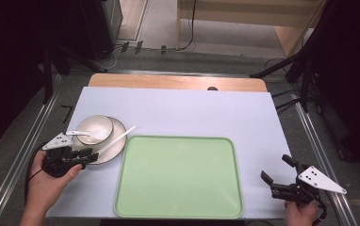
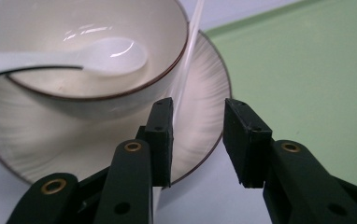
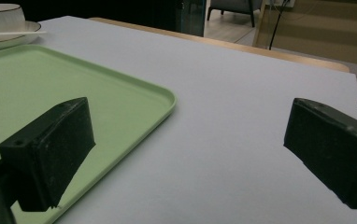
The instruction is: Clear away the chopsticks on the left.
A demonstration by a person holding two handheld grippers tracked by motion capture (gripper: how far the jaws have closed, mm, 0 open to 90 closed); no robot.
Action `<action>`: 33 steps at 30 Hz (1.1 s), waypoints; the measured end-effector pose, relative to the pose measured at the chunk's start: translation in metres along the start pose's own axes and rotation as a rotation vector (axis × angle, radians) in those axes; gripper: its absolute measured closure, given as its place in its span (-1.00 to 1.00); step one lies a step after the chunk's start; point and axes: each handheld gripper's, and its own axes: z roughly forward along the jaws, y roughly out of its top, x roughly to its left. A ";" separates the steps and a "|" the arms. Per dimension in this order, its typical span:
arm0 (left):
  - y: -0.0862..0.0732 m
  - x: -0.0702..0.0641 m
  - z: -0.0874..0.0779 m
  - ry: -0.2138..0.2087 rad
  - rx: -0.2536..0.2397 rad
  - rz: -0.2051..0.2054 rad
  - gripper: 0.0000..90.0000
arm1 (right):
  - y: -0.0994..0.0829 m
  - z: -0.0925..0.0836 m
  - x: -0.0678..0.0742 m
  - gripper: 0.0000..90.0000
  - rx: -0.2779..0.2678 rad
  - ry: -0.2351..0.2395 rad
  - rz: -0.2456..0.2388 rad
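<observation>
White desk [image 1: 178,108] before us: left hand-held gripper [image 2: 197,140] gapes at the saucer's [image 2: 204,93] rim — a clumsy pinch may tip the bowl [image 2: 74,51]; right hand-held gripper [image 3: 186,154] idles, unclenched.

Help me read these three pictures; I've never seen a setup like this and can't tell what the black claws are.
No machine here: a person holds a hand-held two-jaw tool in each hand. The high view looks down on the table; the other two come from cameras riding on each tool. The left gripper is open, its jaws at the edge of a plate that carries a bowl with a white spoon in it; a thin white stick lies across the plate. The right gripper is open over the white table cover, holding nothing. A green tray lies between them.
</observation>
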 end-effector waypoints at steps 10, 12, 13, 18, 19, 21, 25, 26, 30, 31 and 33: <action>-0.003 0.001 0.010 0.092 0.025 0.030 0.60 | 0.000 0.002 0.001 -0.96 0.010 0.004 -0.007; -0.003 0.001 0.011 0.089 0.029 0.032 0.60 | 0.000 0.002 0.001 -0.96 0.010 0.003 -0.004; -0.003 0.002 0.011 0.091 0.030 0.033 0.60 | 0.000 0.002 0.001 -0.96 0.008 0.003 -0.003; -0.004 0.001 0.013 0.089 0.040 0.033 0.63 | 0.000 0.001 0.001 -0.96 0.008 0.003 -0.004; -0.004 0.001 0.014 0.089 0.042 0.036 0.63 | 0.000 0.001 0.001 -0.96 0.008 0.003 -0.004; -0.004 -0.001 0.015 0.085 0.048 0.042 0.64 | 0.000 0.002 0.001 -0.96 0.009 0.002 -0.005; -0.004 -0.002 0.019 0.088 0.054 0.046 0.65 | 0.000 0.002 0.001 -0.96 0.010 0.002 -0.007; -0.004 -0.002 0.019 0.090 0.057 0.047 0.65 | 0.000 0.002 0.001 -0.96 0.011 0.002 -0.005; -0.004 -0.004 0.023 0.097 0.067 0.056 0.65 | 0.000 0.002 0.001 -0.96 0.012 0.003 -0.007; -0.004 -0.005 0.024 0.100 0.070 0.059 0.65 | 0.000 0.002 0.001 -0.96 0.012 0.002 -0.007; -0.004 -0.005 0.023 0.102 0.064 0.059 0.63 | 0.000 0.002 0.001 -0.96 0.012 0.001 -0.007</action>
